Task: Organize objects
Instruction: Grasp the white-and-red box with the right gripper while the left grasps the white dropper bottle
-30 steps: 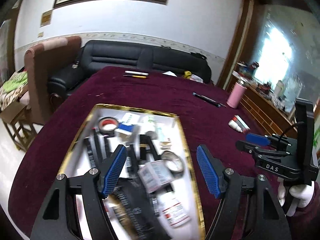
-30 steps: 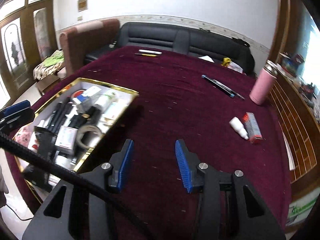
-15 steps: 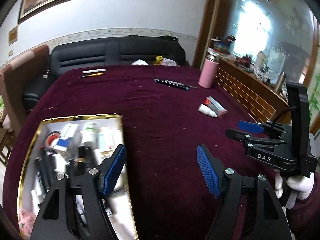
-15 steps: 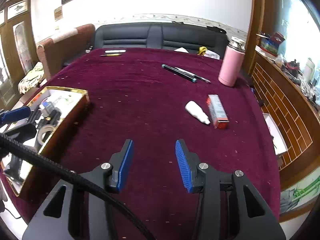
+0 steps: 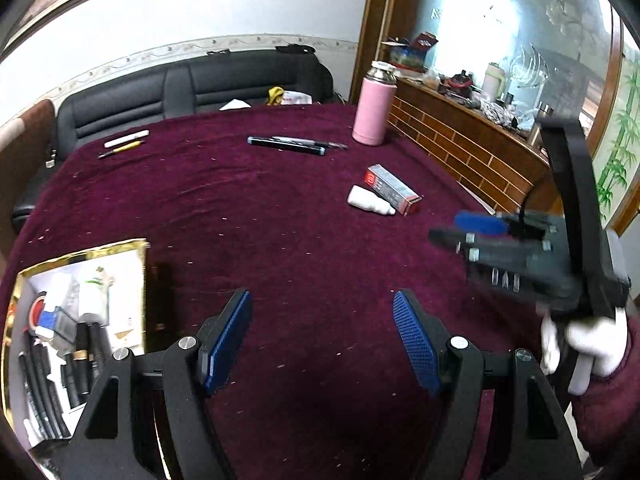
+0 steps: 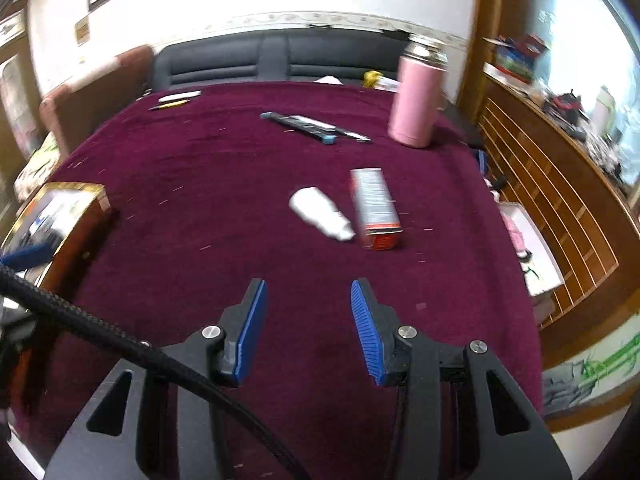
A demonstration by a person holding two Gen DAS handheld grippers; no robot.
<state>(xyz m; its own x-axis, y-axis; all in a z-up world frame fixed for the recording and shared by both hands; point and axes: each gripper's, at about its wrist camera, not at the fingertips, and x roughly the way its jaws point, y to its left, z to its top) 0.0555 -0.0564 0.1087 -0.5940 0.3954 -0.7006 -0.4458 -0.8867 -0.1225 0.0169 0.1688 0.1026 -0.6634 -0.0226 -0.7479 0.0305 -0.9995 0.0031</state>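
Note:
A gold-rimmed box [image 5: 120, 246] holding pens, tape and small packs sits at the table's left; it also shows in the right wrist view [image 6: 72, 191]. A small white bottle [image 6: 320, 213] and a red-and-grey carton [image 6: 374, 208] lie side by side ahead of my right gripper [image 6: 306, 320], which is open and empty above the cloth. They also show in the left wrist view, bottle [image 5: 368, 202] and carton [image 5: 392, 188]. My left gripper [image 5: 322, 332] is open and empty over bare cloth, right of the box.
A pink flask [image 6: 418, 100] stands at the far right. Dark pens [image 6: 312, 125] lie mid-table, a white and a yellow pen [image 6: 176, 100] at the far edge. A black sofa [image 5: 192, 88] is behind, and a brick-patterned sideboard [image 5: 460, 144] at right.
Both grippers swung to the right, away from the box. The bottle and carton now lie closer in front of the right gripper. Both stayed open.

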